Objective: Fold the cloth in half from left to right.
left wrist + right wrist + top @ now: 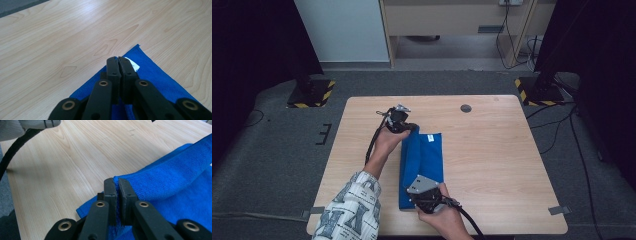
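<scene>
A blue towel lies folded lengthwise on the wooden table, left of its middle. At the towel's far left corner my left gripper is shut on the cloth. In the left gripper view its jaws are pressed together over the blue towel, beside a white label. My right gripper is shut on the towel's near left corner. The right gripper view shows its jaws pinching a raised fold of the towel, lifted a little off the wood.
A small dark round spot marks the table's far middle. Two stands with yellow-and-black bases flank the far corners on the floor. Bare wood lies to the right of the towel. A patterned sleeve enters at the bottom left.
</scene>
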Tool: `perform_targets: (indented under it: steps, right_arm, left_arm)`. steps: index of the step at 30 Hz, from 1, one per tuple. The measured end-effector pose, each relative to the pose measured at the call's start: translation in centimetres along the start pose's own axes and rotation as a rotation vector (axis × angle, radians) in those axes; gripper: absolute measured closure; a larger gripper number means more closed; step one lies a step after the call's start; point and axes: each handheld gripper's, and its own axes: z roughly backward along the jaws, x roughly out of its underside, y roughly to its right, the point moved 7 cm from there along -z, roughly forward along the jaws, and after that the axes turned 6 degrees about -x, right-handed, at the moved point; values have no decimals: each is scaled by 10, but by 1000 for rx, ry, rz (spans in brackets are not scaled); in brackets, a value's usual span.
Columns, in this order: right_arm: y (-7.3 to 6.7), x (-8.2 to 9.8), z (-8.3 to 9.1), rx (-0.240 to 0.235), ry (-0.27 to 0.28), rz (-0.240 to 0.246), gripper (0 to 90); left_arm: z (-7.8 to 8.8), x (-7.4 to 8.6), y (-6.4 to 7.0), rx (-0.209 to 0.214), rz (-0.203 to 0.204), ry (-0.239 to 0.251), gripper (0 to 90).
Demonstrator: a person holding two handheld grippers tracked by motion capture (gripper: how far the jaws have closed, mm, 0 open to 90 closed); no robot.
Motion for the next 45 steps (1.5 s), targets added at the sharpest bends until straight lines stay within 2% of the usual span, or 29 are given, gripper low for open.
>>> perform_targets:
  steps: [10,25,31,35,45]
  right_arm:
    - [10,13,8,22,1,-34,852]
    - [16,29,8,29,-23,-60,814]
    - [19,36,7,37,-39,-70,714]
    - [25,41,11,56,-53,-95,586]
    - [30,49,16,66,-72,-116,533]
  left_arm:
    - [-13,-3,8,5,-2,-10,878]
    - [-34,-2,19,32,14,-14,875]
    - [-40,-1,24,49,21,-11,838]
    - [-42,-2,29,66,37,0,760]
    - [-43,-4,34,79,38,6,754]
